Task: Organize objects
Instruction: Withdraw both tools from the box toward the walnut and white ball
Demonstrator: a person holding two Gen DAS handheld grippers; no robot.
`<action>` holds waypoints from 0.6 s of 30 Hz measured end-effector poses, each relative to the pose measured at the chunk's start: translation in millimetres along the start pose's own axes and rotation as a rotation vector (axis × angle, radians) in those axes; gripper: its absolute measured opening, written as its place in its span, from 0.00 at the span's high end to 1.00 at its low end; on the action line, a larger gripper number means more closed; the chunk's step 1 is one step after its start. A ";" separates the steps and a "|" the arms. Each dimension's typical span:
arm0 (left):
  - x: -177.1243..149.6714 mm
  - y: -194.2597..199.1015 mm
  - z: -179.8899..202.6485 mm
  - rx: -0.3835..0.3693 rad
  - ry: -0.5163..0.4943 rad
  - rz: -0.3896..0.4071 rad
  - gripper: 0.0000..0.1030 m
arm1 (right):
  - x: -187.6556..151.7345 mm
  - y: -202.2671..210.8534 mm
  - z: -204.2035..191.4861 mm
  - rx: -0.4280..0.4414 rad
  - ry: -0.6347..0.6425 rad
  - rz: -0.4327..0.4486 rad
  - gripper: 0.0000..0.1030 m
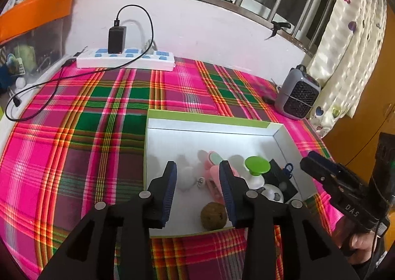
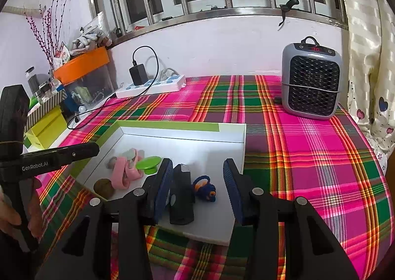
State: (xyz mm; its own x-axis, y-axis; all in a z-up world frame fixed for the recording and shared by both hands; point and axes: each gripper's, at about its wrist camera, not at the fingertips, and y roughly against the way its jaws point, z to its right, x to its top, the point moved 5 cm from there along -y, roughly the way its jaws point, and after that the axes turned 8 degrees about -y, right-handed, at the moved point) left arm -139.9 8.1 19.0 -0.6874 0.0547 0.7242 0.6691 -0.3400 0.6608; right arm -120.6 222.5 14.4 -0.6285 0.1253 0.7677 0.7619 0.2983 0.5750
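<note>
A pink-and-green plaid tablecloth (image 1: 74,131) is covering the table, bearing a shallow white box lid (image 1: 212,129) with a grey fan heater (image 2: 311,80) standing well beyond it. Both the left gripper (image 1: 198,181) and right gripper (image 2: 197,181) are hovering over the lid, jaws spread, pinching nothing. Inside are lying a pink strap (image 2: 123,172), a green-capped knob (image 1: 256,165) and a brown ball (image 1: 213,215).

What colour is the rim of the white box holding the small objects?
Lime green along the box rim, with a white stretch at one end; clearest in the right wrist view.
</note>
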 end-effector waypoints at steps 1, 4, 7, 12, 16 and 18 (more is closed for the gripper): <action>0.2 1.4 0.8 -0.012 0.005 0.004 0.67 | 0.0 0.6 -0.3 0.006 -0.002 0.001 0.57; 0.1 5.5 -0.8 -0.103 0.063 0.009 0.66 | 2.2 4.8 -0.6 0.030 -0.016 0.006 0.56; -0.3 10.5 -6.9 -0.123 0.109 0.012 0.66 | 3.6 11.5 -1.4 0.042 -0.025 0.015 0.45; -8.7 28.8 -0.4 -0.126 0.105 0.030 0.66 | -4.9 25.0 -7.9 0.064 -0.016 0.005 0.45; -21.8 38.1 13.8 -0.122 0.057 0.018 0.66 | -18.9 35.0 -14.9 0.071 0.005 -0.030 0.45; -30.3 40.9 21.3 -0.105 0.030 0.010 0.66 | -25.2 38.4 -17.8 0.066 0.017 -0.043 0.45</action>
State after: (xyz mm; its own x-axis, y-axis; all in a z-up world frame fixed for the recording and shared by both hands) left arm -85.7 12.6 28.4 -0.6903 0.0232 0.7231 0.6435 -0.4371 0.6284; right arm -72.7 214.0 22.1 -0.6569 0.0957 0.7478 0.7222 0.3647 0.5877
